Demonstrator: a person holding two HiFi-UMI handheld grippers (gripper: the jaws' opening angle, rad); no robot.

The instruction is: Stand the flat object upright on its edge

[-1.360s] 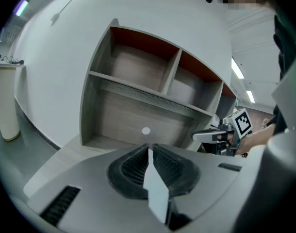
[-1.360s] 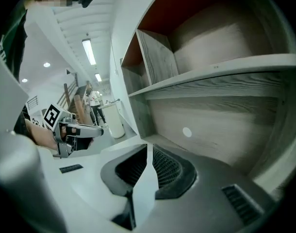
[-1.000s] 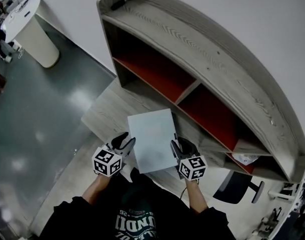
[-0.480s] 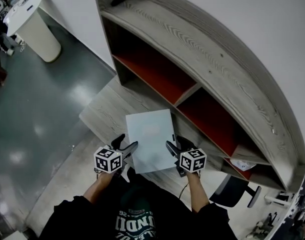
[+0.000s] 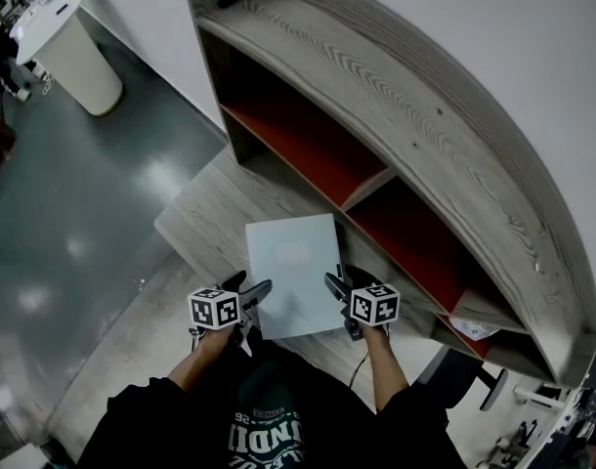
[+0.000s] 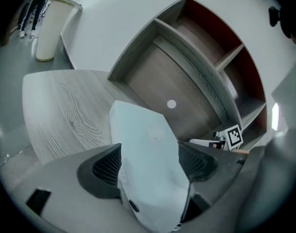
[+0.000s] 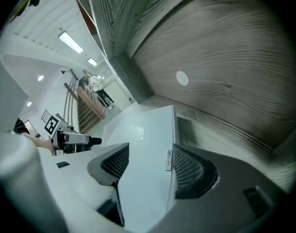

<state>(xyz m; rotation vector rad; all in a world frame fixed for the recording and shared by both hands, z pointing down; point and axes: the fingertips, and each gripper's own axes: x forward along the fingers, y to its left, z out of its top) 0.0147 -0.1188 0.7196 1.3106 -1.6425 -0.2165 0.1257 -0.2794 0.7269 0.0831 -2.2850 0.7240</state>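
Flat object: a pale, thin rectangular panel (image 5: 293, 274) lay on its broad face on the wood-grain tabletop (image 5: 202, 225), close to the person and just in front of the shelf unit.
Left hand-held gripper (image 5: 249, 287): at the panel's near left corner. Its jaws had just been opening and stood wide apart, with the panel's corner between them and nothing gripped.
Right hand-held gripper (image 5: 339, 283): at the near right corner. It had also just been opening and stood spread wide, the panel's edge between its jaws but not clamped.
Marker cubes: one sat on each gripper, left (image 5: 215, 309) and right (image 5: 374, 304), above the person's bare forearms.
Shelf unit (image 5: 425, 135): grey wood with red back panels (image 5: 308, 145), standing on the tabletop against a white wall.
Surroundings: a dark glossy floor (image 5: 83, 213) lay to the left, with a white round pedestal (image 5: 71, 57) beyond it.
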